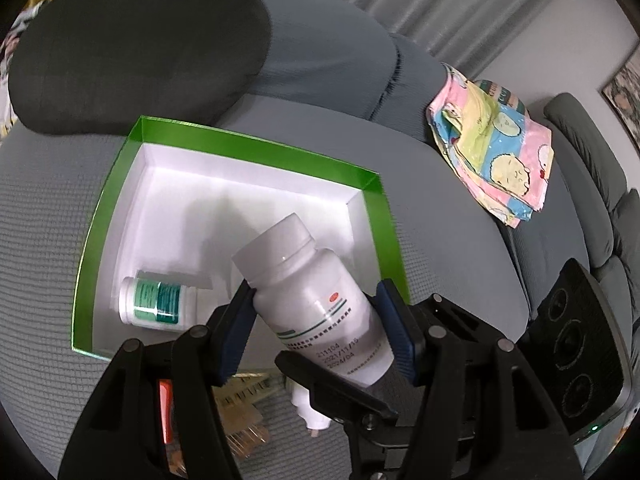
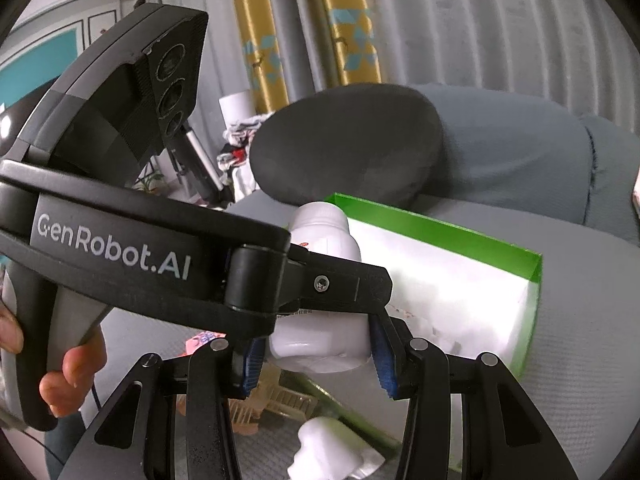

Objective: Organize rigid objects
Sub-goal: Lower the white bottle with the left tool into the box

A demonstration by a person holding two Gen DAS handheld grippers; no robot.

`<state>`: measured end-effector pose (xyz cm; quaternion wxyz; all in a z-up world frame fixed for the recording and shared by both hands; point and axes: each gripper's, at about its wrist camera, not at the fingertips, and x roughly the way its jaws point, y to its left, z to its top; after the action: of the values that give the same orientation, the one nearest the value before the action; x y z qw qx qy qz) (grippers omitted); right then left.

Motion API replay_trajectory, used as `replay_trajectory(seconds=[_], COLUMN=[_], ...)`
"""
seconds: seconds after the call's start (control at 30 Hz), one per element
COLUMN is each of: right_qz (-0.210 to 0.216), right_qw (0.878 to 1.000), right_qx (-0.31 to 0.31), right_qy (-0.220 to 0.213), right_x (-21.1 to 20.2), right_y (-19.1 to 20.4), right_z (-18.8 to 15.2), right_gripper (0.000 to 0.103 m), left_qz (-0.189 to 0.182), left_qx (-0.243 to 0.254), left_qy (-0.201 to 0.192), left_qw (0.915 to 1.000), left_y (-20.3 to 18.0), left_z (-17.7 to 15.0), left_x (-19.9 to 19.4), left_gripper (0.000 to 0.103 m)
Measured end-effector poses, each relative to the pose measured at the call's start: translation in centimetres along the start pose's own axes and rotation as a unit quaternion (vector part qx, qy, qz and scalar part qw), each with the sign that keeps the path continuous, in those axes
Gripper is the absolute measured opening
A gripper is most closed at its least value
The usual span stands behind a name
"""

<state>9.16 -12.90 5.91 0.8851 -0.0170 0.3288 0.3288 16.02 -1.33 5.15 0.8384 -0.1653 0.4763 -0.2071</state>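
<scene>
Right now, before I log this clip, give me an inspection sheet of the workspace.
Surface: grey sofa seat, textured fabric.
Job's things: green box open, white inside; small bottle lying on its side in it; large white bottle held tilted over the box.
Clutter: patterned cloth on the sofa; a white piece and a comb-like object in front of the box, unclear.
Grippers: left gripper shut on the large white bottle; right gripper open, fingers astride the bottle's base, contact unclear.
Cables: nothing seen.
Surroundings: dark cushion, grey curtains.
</scene>
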Motion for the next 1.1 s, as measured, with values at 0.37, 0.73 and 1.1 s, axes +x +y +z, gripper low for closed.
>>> replay_trajectory(seconds=[0.37, 0.73, 1.1], right_qz=[-0.002, -0.010, -0.016], right_qw=[0.999, 0.997, 0.996], right_qx=[-0.004, -0.015, -0.020], right_qy=[0.043, 0.076, 0.089], right_x=[4.3, 6.5, 7.5], right_y=[-0.2, 0.2, 0.1], right_z=[0.4, 0.8, 1.4], right_gripper=[0.048, 0.048, 0.048], left_qz=[-0.008, -0.003, -0.008], left_qx=[-0.043, -0.055, -0.066], left_qy=[0.018, 0.025, 0.022], left_qw=[0.9989, 0.9981, 0.9976], left_y=[3.6, 5.4, 6.2], left_z=[1.1, 1.9, 1.9], left_x=[1.6, 2.6, 2.3], left_gripper=[0.060, 0.058, 0.058])
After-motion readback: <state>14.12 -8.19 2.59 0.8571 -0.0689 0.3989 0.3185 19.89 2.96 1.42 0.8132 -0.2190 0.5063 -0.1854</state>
